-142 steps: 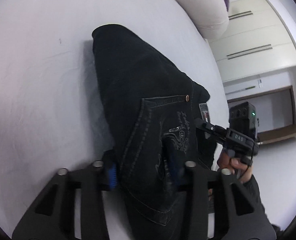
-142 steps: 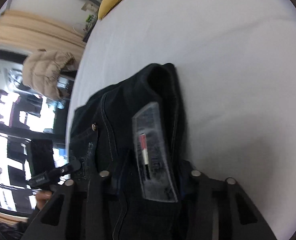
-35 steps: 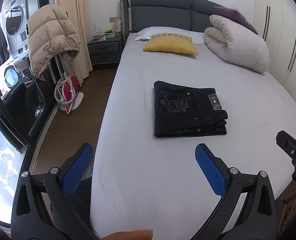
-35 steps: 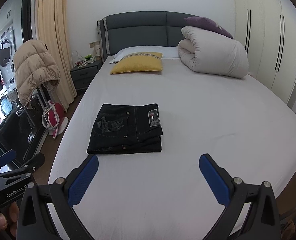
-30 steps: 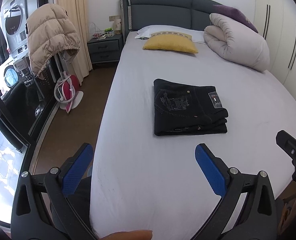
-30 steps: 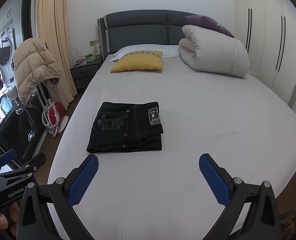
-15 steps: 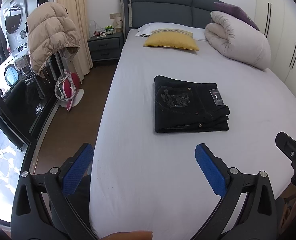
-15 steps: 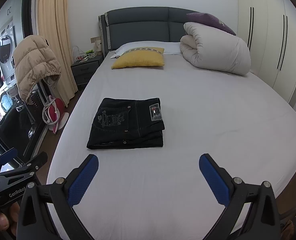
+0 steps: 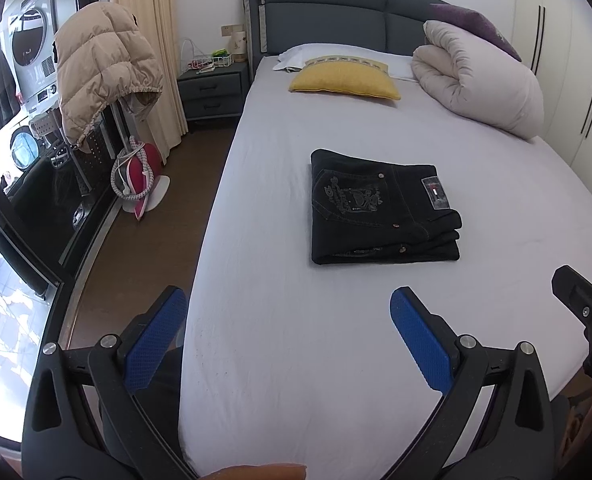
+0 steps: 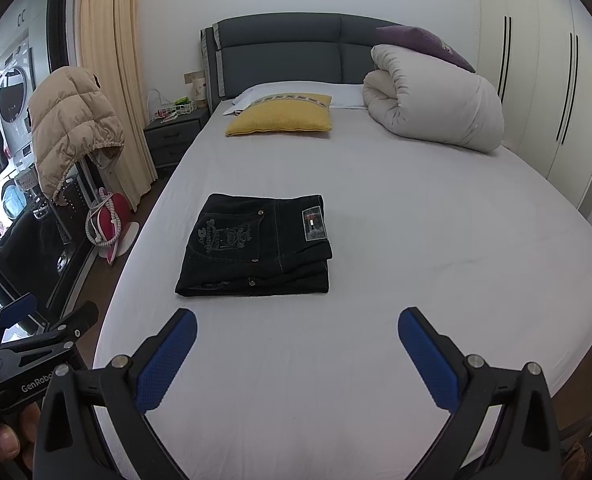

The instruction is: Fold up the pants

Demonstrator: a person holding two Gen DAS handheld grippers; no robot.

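Note:
The black pants [image 9: 380, 210] lie folded in a flat rectangle on the white bed [image 9: 296, 340], back pocket and label facing up. They also show in the right wrist view [image 10: 255, 246]. My left gripper [image 9: 287, 332] is open and empty, held back above the foot of the bed, well short of the pants. My right gripper [image 10: 296, 356] is open and empty, also held back from the pants. The right gripper's tip shows at the right edge of the left wrist view [image 9: 588, 304]; the left gripper shows at the lower left of the right wrist view [image 10: 35, 340].
A yellow pillow [image 10: 281, 120] and a rolled white duvet [image 10: 436, 116] lie at the headboard end. A nightstand [image 9: 209, 90], a beige jacket on a rack [image 9: 103, 72] and a pink iron [image 9: 139, 176] stand left of the bed. Wardrobes [image 10: 556, 100] line the right wall.
4.7 s ago both grippers were shut on the pants. Now both are open and drawn back from the folded pants. Over the last second the view has barely shifted.

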